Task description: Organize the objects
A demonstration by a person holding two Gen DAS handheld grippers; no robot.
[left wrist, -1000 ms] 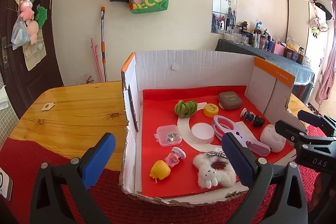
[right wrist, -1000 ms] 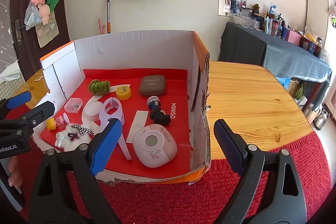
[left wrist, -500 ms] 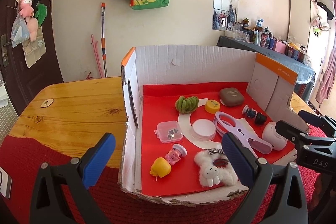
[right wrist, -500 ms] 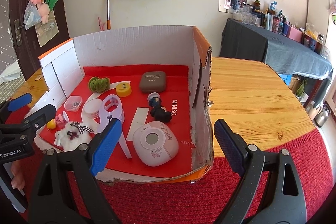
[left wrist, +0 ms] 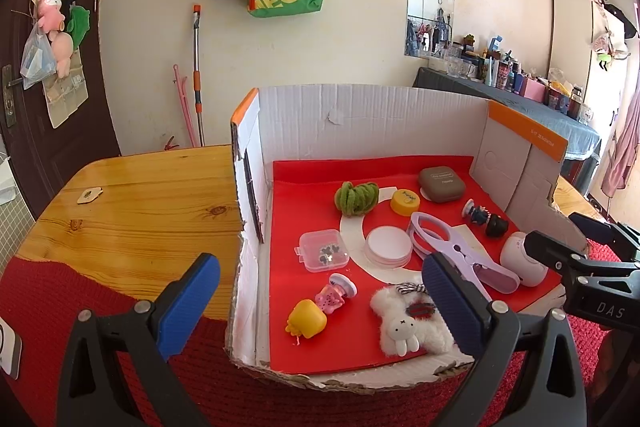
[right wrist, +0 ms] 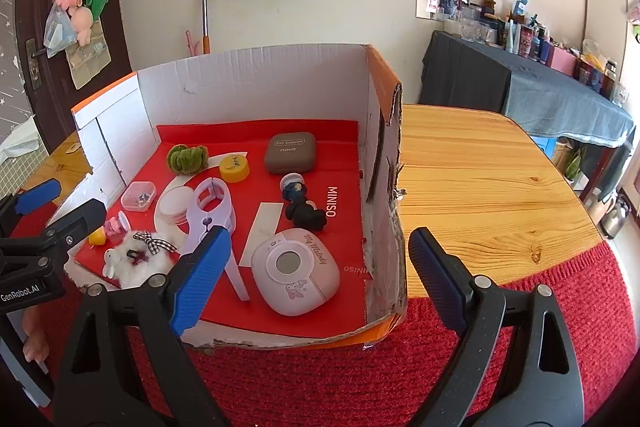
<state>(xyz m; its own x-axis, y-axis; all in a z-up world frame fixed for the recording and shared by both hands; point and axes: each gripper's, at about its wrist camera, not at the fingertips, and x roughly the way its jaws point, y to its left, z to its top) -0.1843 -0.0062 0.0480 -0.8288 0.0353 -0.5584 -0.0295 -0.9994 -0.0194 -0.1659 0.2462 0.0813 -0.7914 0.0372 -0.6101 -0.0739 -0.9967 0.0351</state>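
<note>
Both grippers hang in front of the box (left wrist: 372,115), jaws spread wide and nothing between them: the left gripper (left wrist: 320,303) near the box's left front corner, the right gripper (right wrist: 320,279) straddling its right wall.

The biggest risk, as I see it, is that wall. The cardboard is torn and ragged along the front edge, and a finger coming down on either side of it could snag and drag the whole box across the red mat (right wrist: 560,307), spilling everything out of order. Next, the items lie crowded on the red liner, so wide jaws reaching for one could well shove its neighbour; the clip (right wrist: 210,211) lies just beside the pink case (right wrist: 296,271) and the round pads (left wrist: 388,247). The smallest things, like the yellow cap (right wrist: 234,167) and the figurine (right wrist: 296,189), may squirt out of a pinch.

As for containers: the box holds all of it, also a brown compact (right wrist: 290,153), a green scrunchie (left wrist: 356,197), a plush bunny (left wrist: 408,323), a yellow toy (left wrist: 306,319) and a pink toy (left wrist: 334,297). The small clear case (left wrist: 322,251) holds a few tiny dark bits, lid shut.
</note>
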